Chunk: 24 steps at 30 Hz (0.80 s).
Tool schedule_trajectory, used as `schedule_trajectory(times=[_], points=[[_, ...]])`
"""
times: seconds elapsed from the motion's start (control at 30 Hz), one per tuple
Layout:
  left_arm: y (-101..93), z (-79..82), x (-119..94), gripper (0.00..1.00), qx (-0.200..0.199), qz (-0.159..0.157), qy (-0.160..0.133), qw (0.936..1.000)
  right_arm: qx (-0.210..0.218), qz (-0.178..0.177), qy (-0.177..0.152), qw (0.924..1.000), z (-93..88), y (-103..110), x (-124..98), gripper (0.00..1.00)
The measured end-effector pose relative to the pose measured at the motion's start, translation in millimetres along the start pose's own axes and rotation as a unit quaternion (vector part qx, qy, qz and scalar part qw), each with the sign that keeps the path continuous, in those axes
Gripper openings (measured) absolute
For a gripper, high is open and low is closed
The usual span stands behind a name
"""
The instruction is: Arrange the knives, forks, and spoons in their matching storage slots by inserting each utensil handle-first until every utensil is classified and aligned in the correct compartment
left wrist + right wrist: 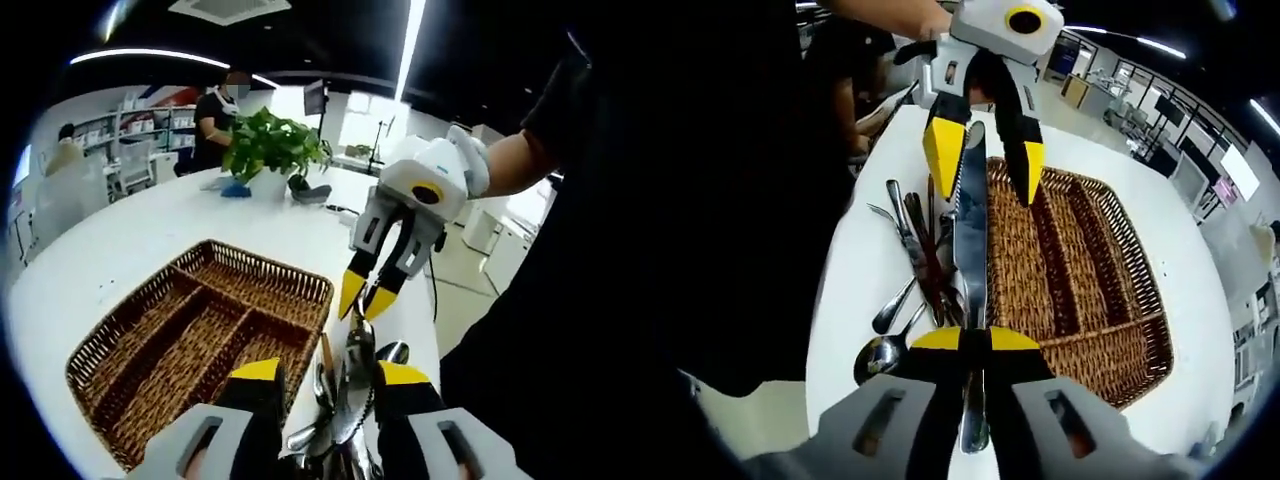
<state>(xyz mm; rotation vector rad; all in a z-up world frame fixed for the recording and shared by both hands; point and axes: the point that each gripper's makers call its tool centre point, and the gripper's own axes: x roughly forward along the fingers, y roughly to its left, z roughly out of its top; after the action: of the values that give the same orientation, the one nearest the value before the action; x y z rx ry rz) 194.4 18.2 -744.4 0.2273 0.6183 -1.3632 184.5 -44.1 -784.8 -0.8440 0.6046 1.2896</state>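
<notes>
Gripping a knife between its closed yellow tips, the right gripper holds the serrated blade pointing away from its camera, along the near long edge of the wicker tray. In the right gripper view the blade lies just over the tray's woven rim, its far end reaching up between the spread fingers of the left gripper, which hangs above it with its jaws apart and nothing between them that can be made out.

The tray has several long slots running its length and one cross compartment at the end nearest the right gripper's camera; all the slots that can be seen show bare wicker. Beside the tray's near rim, on the strip of white table between tray and table edge, the remaining cutlery lies in a loose overlapping heap: a spoon bowl, fork tines and dark handles are distinguishable. That strip is narrow, and the table edge falls away just past the heap.

In the left gripper view the left gripper stands open over the heap, the right gripper comes in from above it, and beyond the tray the tabletop runs wide and bare up to a potted plant.
</notes>
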Motion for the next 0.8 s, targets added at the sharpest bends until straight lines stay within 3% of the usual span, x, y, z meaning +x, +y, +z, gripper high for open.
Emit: schedule_trajectory(times=[0.13, 0.23, 0.37, 0.47, 0.57, 0.8], points=[[0.2, 2.1, -0.1, 0.43, 0.004, 0.008, -0.002, 1.0, -0.009, -0.002, 0.006, 0.9999, 0.0, -0.7, -1.8, 0.03], [9.6, 11.3, -5.1, 0.57, 0.009, 0.037, -0.022, 0.999, -0.018, 0.001, 0.013, 0.9998, 1.0, 2.4, -3.9, 0.03], [12.6, 12.6, -10.1, 0.77, 0.019, 0.048, -0.026, 0.9983, -0.017, 0.001, 0.015, 0.9997, 2.1, 2.9, -5.5, 0.03], [15.8, 13.1, -13.2, 0.84, 0.014, 0.057, -0.029, 0.9978, -0.015, 0.001, 0.013, 0.9998, 3.9, 2.9, -7.6, 0.03], [25.3, 19.6, -19.5, 0.95, 0.019, 0.085, -0.042, 0.9953, -0.017, 0.001, 0.014, 0.9998, 5.4, 4.6, -10.8, 0.03], [28.0, 31.6, -35.6, 1.0, 0.015, 0.096, -0.063, 0.9932, -0.006, 0.0, 0.021, 0.9998, 2.8, 3.3, -13.8, 0.03]])
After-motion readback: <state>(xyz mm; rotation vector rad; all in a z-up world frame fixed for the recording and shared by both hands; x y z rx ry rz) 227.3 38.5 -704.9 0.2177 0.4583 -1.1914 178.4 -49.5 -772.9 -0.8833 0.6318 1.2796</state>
